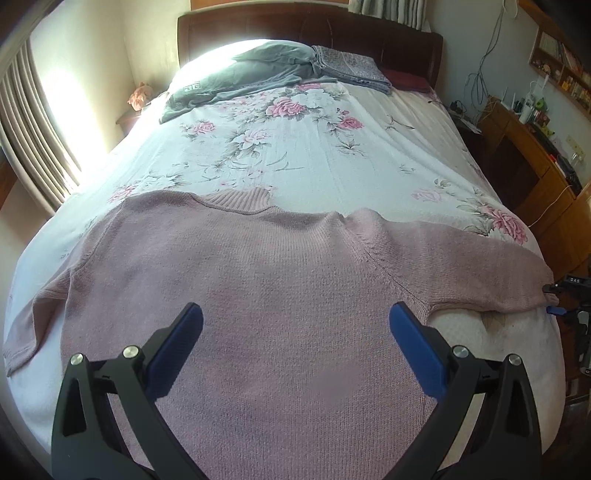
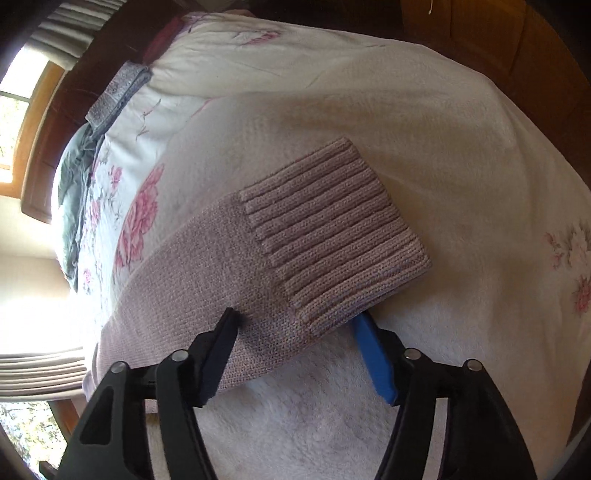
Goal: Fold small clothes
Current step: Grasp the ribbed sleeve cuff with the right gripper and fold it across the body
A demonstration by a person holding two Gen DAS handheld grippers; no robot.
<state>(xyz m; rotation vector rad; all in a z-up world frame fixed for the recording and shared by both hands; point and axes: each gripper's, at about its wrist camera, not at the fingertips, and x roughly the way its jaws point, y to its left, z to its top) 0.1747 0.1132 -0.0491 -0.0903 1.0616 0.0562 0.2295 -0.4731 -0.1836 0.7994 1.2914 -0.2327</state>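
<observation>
Pink knit sweater [image 1: 280, 280] lies spread, seemingly flat.

Floral-sheeted bed [image 1: 303, 155] ahead, dark wooden headboard [image 1: 310, 33] beyond, curtained bright window [image 1: 33, 122] to the left, cluttered wooden desk [image 1: 517, 147] to the right.

Open bedspread beyond the sweater, clutter only at the headboard

The pink sweater [image 1: 280, 280] covered the near bed [image 1: 332, 155]; beyond its collar the floral spread lay bare. A grey pillow [image 1: 258, 70] and folded blanket [image 1: 351, 68] blocked the head end. A wooden desk [image 1: 524, 147] crowded the right edge.
</observation>
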